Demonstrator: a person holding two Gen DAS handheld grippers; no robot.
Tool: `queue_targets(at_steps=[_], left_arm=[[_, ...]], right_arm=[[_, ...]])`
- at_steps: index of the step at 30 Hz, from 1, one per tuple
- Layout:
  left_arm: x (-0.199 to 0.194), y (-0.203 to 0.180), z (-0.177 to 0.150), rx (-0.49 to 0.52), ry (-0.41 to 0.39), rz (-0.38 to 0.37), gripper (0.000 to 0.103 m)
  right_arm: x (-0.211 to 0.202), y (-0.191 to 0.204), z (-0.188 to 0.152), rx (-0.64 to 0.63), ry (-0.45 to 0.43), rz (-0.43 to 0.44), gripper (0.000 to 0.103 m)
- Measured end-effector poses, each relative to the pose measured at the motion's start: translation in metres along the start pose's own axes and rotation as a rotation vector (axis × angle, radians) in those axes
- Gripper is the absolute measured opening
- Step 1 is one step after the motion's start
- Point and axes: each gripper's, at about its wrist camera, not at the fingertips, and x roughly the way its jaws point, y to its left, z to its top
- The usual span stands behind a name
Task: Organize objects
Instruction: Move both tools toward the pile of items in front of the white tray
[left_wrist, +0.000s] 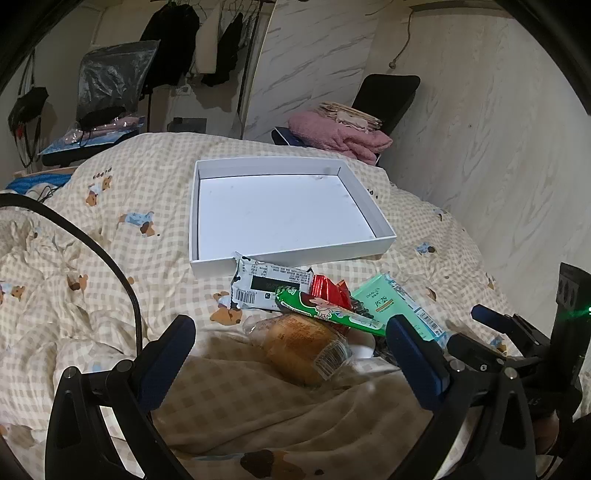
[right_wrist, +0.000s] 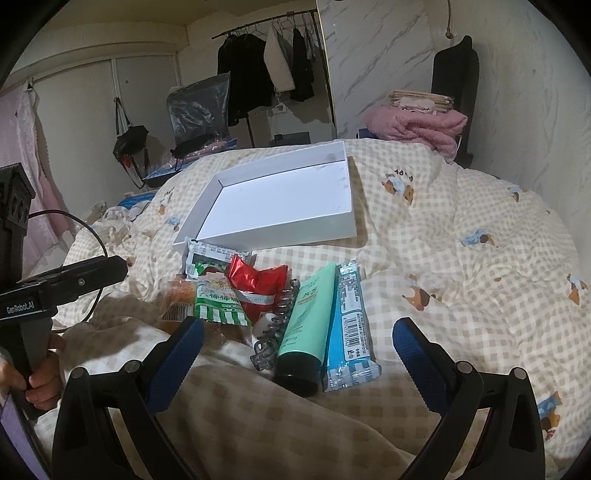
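My left gripper (left_wrist: 291, 363) and right gripper (right_wrist: 299, 360) both gape wide, holding nothing. The snack packets and green tube (right_wrist: 304, 317) lie heaped just before the empty white box (left_wrist: 291, 254). The tube looks light, firm and slick; I'd grip mid-body. The quilt (right_wrist: 461, 258) beyond is open.

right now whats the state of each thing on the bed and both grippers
white box: open, empty
bread bun: sealed, lying outside the box
green snack stick: sealed, lying across the pile
red wrapper: crumpled
mint tube: capped, lying flat
blue packet: sealed, flat beside the tube
hair claw clip: lying loose
left gripper: open, holding nothing
right gripper: open, holding nothing
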Motion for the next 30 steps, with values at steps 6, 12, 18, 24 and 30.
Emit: queue_targets(at_steps=[6,12,18,24,30], left_arm=[[0.0034,0.0021,-0.0002,-0.004,0.018,0.020,0.103],[0.0050,0.0058,-0.0007,-0.024,0.028,0.019,0.103],[0.0051,0.0045,-0.0009,-0.022,0.027,0.020,0.103],[0.0048,0.0036,-0.0010,-0.022,0.025,0.018,0.103],[0.0051,0.0034,-0.0010,-0.025,0.026,0.018,0.103]], right_arm=[[0.0022,-0.0025,0.0007,0.008,0.010,0.010,0.103],[0.0054,-0.0041,0.0008,0.014,0.022,0.014,0.103],[0.0071,-0.0054,0.0008,0.020,0.029,0.021,0.103],[0.0081,-0.0055,0.0011,0.022,0.033,0.023,0.103],[0.0094,-0.0062,0.0017,0.024,0.039,0.028,0.103]])
